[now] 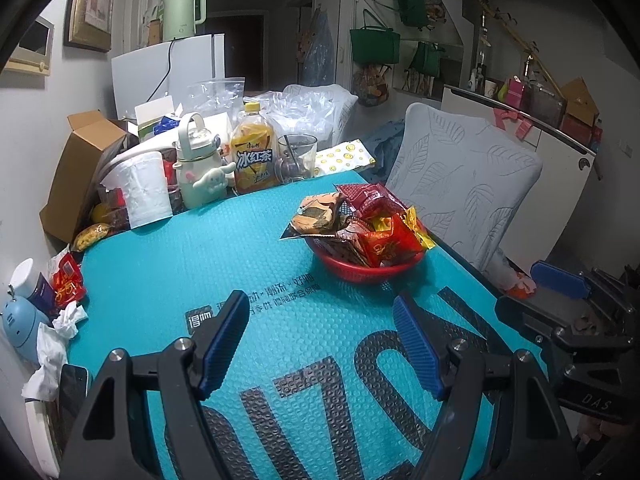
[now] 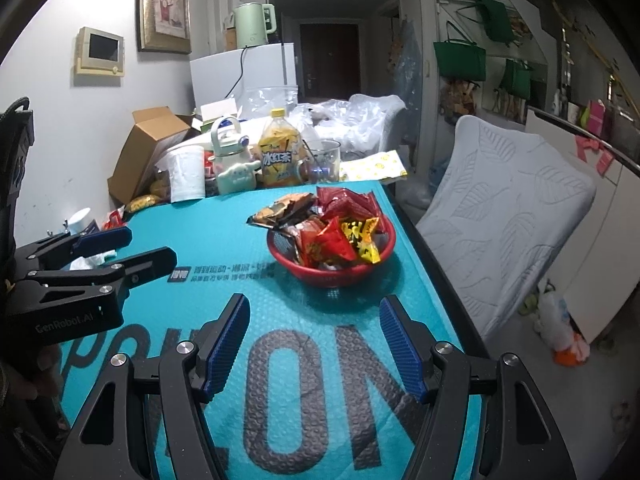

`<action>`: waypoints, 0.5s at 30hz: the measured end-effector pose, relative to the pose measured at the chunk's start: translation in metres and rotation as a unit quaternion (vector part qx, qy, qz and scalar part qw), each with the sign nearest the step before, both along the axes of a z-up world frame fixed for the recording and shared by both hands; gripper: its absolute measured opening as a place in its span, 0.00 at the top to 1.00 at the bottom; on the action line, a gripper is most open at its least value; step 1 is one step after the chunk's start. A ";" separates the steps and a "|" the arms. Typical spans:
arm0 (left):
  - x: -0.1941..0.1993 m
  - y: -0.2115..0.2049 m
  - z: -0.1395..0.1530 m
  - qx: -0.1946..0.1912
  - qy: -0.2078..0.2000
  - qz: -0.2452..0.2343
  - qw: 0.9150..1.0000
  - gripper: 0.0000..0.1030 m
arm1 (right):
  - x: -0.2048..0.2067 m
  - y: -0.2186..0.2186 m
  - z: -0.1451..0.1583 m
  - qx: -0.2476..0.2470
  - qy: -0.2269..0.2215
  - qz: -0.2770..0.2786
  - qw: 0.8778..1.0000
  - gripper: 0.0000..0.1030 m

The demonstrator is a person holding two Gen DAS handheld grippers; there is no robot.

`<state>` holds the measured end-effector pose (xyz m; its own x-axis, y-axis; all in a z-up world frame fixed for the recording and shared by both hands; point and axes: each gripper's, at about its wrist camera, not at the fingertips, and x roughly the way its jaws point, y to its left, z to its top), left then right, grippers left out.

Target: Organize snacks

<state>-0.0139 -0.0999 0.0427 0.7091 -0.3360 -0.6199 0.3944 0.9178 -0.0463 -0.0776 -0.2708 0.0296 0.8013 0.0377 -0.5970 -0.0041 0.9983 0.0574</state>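
Note:
A red basket (image 1: 362,270) full of snack packets (image 1: 384,244) stands on the teal mat (image 1: 192,264) near the table's right edge; it also shows in the right wrist view (image 2: 316,274). A brown packet (image 1: 316,216) hangs over its left rim. My left gripper (image 1: 320,336) is open and empty, above the mat just short of the basket. My right gripper (image 2: 314,336) is open and empty, also short of the basket. A loose red packet (image 1: 68,282) lies at the mat's left edge.
Clutter lines the table's far end: an iced tea bottle (image 1: 252,152), a white kettle bottle (image 1: 198,160), a paper roll (image 1: 146,188), a glass mug (image 1: 298,158), a cardboard box (image 1: 76,176), bananas (image 1: 92,236). Tissues (image 1: 56,344) lie left. A grey chair (image 1: 460,184) stands right.

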 end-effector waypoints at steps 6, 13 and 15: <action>-0.001 0.000 -0.001 0.000 0.000 0.000 1.000 0.29 | -0.001 -0.001 0.002 -0.002 -0.002 -0.002 1.000 0.34; 0.000 -0.003 0.000 -0.001 0.002 -0.003 1.000 0.29 | 0.000 -0.002 0.002 -0.005 0.002 0.000 1.000 0.34; 0.001 -0.004 0.000 -0.002 0.003 -0.003 1.000 0.29 | 0.000 -0.002 0.002 -0.005 0.002 0.001 1.000 0.34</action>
